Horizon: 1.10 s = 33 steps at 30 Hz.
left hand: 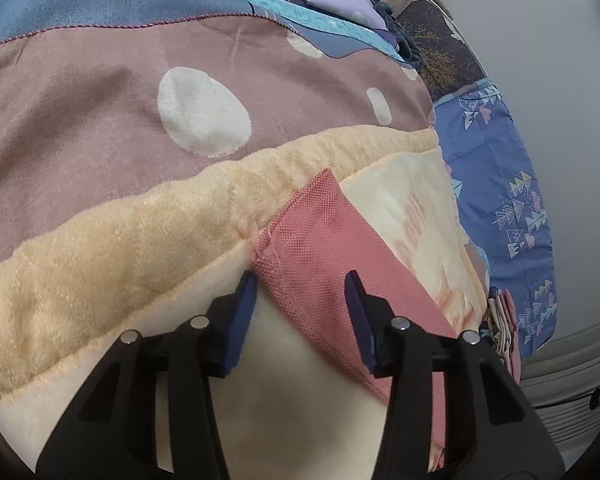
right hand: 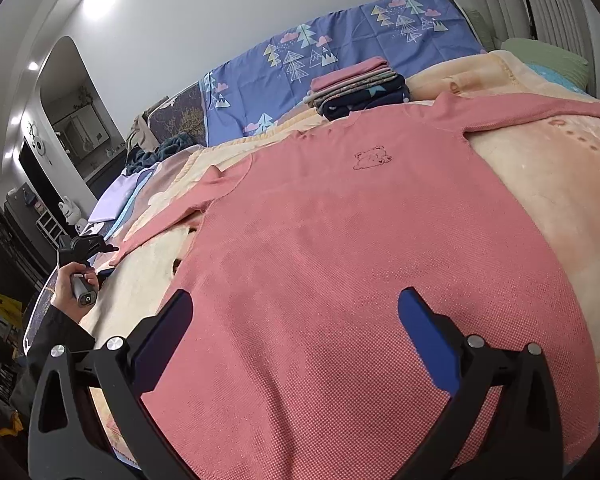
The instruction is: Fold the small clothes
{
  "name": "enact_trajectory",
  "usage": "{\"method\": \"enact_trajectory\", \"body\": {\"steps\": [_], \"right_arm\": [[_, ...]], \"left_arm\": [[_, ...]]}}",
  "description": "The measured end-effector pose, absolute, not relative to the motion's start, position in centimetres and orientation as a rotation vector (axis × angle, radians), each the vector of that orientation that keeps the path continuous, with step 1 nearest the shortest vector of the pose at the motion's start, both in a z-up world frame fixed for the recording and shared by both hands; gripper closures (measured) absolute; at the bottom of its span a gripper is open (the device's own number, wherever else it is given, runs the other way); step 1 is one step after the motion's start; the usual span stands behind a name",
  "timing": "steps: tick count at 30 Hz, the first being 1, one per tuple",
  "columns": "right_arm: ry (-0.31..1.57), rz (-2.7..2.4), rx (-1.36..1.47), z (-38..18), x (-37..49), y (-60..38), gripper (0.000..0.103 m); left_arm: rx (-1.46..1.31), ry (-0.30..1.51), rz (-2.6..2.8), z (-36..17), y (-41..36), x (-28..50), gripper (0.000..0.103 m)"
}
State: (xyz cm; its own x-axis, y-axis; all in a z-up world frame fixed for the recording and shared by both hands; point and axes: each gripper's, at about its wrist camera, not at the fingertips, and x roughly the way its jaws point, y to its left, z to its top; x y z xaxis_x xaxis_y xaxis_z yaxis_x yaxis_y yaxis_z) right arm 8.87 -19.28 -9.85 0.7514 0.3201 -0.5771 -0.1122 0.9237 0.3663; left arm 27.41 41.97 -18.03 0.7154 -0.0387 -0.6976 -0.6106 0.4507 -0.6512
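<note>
On the bed: pink shirt [right hand: 360, 248] lies flat, face up, on a cream blanket [right hand: 548, 200].
Shirt's long axis: hem near the right gripper [right hand: 296, 316], collar far.
Left gripper [left hand: 302, 280]: at the sleeve end [left hand: 312, 232], nearer it; jaws half open, straddling the cuff, not pinching.
Right gripper: jaws wide, empty, above the hem.
Beyond the collar: folded stack [right hand: 360, 88].

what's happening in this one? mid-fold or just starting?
Just starting. A pink shirt lies spread flat, front up, on a cream blanket. The left gripper straddles the end of one sleeve, jaws not yet clamped. The right gripper hovers open over the hem. Folded clothes are stacked behind.
</note>
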Motion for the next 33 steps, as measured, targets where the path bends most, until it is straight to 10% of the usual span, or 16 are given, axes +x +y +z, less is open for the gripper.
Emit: {"method": "enact_trajectory", "body": {"steps": [7, 22, 33], "right_arm": [[0.678, 0.252, 0.278, -9.0, 9.0, -18.6, 0.001], [0.637, 0.44, 0.272, -1.8, 14.2, -18.0, 0.001], [0.96, 0.944, 0.766, -1.6, 30.4, -14.9, 0.001]], "left_arm": [[-1.095, 0.695, 0.394, -19.1, 43.1, 27.7, 0.096], [-1.019, 0.532, 0.134, -9.7, 36.6, 28.7, 0.098], [-1.004, 0.511, -0.198, -3.6, 23.7, 31.5, 0.098]]}}
